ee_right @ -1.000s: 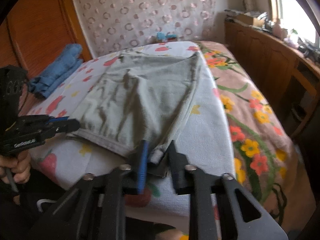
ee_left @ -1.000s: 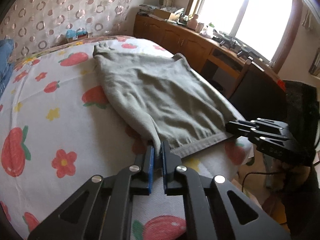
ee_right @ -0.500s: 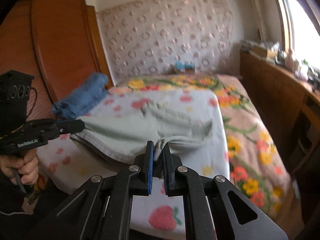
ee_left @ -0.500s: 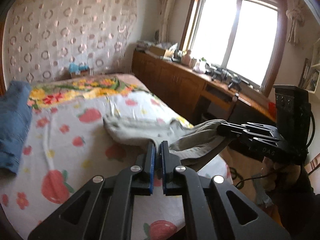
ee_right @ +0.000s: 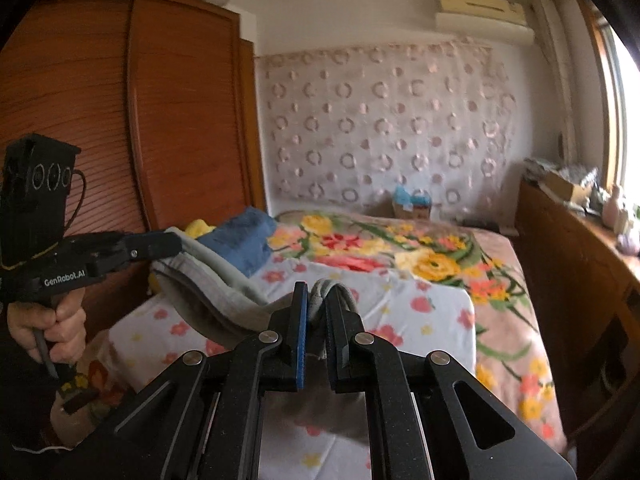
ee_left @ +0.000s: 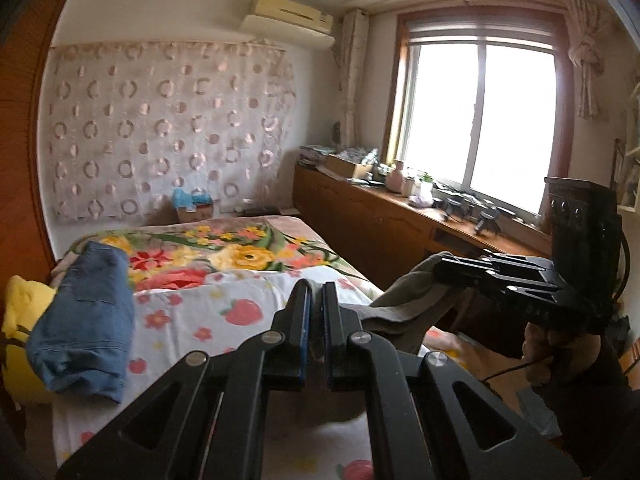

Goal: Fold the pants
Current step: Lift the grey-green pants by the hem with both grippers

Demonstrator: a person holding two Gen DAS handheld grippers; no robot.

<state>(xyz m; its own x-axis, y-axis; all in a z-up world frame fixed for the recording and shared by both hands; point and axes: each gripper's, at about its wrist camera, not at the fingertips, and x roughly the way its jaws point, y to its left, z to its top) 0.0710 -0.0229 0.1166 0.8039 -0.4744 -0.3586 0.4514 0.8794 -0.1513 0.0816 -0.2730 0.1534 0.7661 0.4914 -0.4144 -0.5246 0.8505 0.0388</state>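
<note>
The grey-green pants [ee_right: 218, 280] hang in the air between my two grippers, above the near end of the bed [ee_right: 440, 300]. My left gripper [ee_left: 316, 300] is shut on one corner of the waistband; it shows in the right wrist view [ee_right: 176, 242] at the left, clamped on the cloth. My right gripper [ee_right: 316, 300] is shut on the other corner, with a grey fold of cloth bulging between its pads. It shows in the left wrist view [ee_left: 438, 266] at the right, with the pants [ee_left: 404, 300] drooping from it. The lower part of the pants is hidden below the grippers.
A folded blue garment [ee_left: 86, 320] and a yellow item [ee_left: 24, 300] lie on the left side of the bed. A wooden wardrobe [ee_right: 160, 120] stands left, a long wooden cabinet [ee_left: 400, 224] with clutter runs under the window on the right. A small box [ee_left: 194, 206] sits at the headboard.
Both grippers have risen from the bed surface, lifting the pants' waistband off the bed. The right gripper closed onto the cloth. The views now tilt up toward the wall and ceiling.
</note>
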